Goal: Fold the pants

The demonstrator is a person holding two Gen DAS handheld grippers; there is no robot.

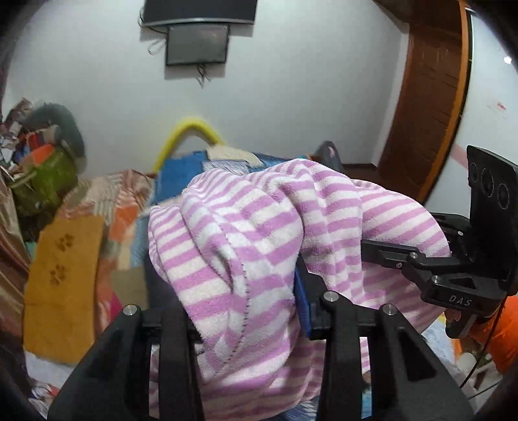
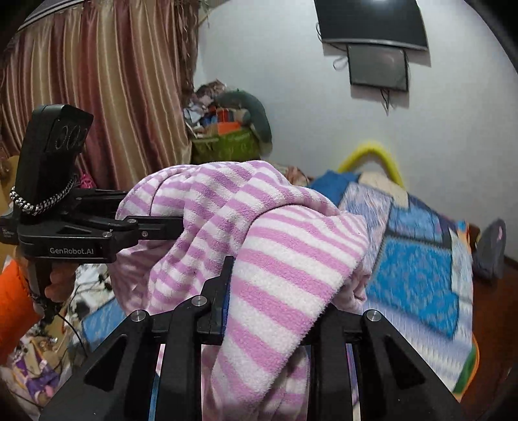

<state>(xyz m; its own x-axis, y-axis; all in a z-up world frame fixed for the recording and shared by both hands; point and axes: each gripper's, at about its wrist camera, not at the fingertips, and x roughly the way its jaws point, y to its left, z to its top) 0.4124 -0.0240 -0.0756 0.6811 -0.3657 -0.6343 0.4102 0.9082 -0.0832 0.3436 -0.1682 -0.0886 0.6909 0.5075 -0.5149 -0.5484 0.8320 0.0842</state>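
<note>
1. Left hand-held gripper (image 1: 246, 291): clamped on a bunched fold of the pants (image 1: 259, 226).
2. Right hand-held gripper (image 2: 275, 291): likewise closed on the fabric.
3. Pants: striped fleece, held aloft over the bed (image 2: 421, 259); judged soft, light, limp; best taken at waistband corners.

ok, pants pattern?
Pink-and-white horizontal stripes on fleecy pants. Clearest in the right wrist view.

A lived-in home bedroom: a bed under a blue patchwork blanket (image 2: 417, 275), pleated brown-and-gold curtains (image 2: 97, 81), a dark wall-mounted television (image 1: 197, 13), a wooden door (image 1: 427, 97), and a green basket heaped with clothes (image 2: 226, 145).
</note>
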